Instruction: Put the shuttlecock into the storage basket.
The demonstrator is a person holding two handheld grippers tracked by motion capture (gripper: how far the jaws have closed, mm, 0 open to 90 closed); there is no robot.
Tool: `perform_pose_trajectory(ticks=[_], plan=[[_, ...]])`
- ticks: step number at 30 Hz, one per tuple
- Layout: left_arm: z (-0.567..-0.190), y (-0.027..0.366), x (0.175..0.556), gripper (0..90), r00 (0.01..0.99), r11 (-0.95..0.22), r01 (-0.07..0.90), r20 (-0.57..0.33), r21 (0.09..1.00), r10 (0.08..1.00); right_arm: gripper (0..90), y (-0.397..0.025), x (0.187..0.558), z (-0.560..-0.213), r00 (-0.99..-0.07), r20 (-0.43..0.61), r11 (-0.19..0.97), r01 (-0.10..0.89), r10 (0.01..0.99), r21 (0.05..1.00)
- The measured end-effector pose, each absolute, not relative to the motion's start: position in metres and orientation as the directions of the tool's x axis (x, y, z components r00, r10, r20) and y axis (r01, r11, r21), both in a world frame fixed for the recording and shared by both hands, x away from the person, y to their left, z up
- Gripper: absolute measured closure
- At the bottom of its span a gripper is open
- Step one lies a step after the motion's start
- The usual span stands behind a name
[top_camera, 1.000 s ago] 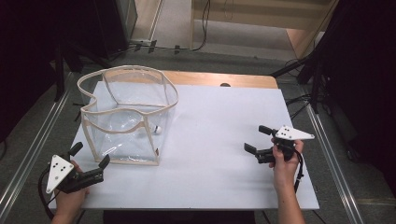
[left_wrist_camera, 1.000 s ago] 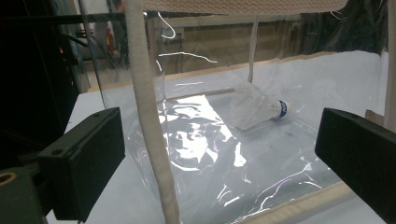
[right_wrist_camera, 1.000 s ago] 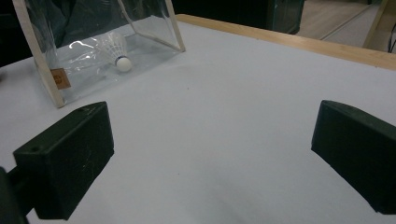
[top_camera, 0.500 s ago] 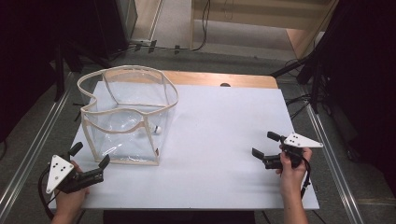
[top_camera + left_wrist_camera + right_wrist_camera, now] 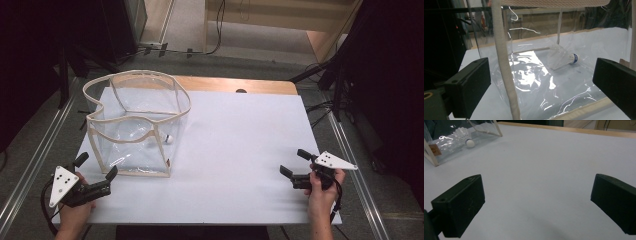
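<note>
A white counter (image 5: 240, 150) carries a clear plastic bag (image 5: 137, 125) with cream fabric trim, standing open on its left half. A person holds the left gripper (image 5: 95, 172) at the near left corner, released with jaws spread, just beside the bag's near bottom edge. The right gripper (image 5: 295, 165) rests near the right edge, likewise released, well apart from the bag. Inside the bag, a white shuttlecock (image 5: 561, 58) lies on its side.
</note>
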State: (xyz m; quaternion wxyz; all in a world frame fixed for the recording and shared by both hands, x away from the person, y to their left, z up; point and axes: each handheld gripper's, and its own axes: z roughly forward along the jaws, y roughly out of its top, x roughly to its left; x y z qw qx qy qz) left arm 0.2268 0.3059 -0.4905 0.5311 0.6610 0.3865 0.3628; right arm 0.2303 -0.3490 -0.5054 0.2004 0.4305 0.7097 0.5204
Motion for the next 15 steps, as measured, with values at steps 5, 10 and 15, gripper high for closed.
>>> perform_pose_trajectory(ticks=[5, 10, 15], plan=[[-0.490, 0.306, 0.227, 2.3, 0.439, -0.137, 0.124, 0.069, 0.983, 0.896, 0.0, -0.357, 0.222, -0.506, -0.524, 0.171, 0.069, 0.408, 0.834, 0.910], [-0.491, 0.306, 0.226, 2.3, 0.440, -0.136, 0.125, 0.068, 0.983, 0.896, 0.0, -0.364, 0.215, -0.509, -0.504, 0.156, 0.077, 0.410, 0.849, 0.909], [-0.491, 0.306, 0.226, 2.3, 0.440, -0.137, 0.126, 0.068, 0.983, 0.895, 0.0, -0.370, 0.211, -0.511, -0.497, 0.155, 0.077, 0.415, 0.854, 0.907]])
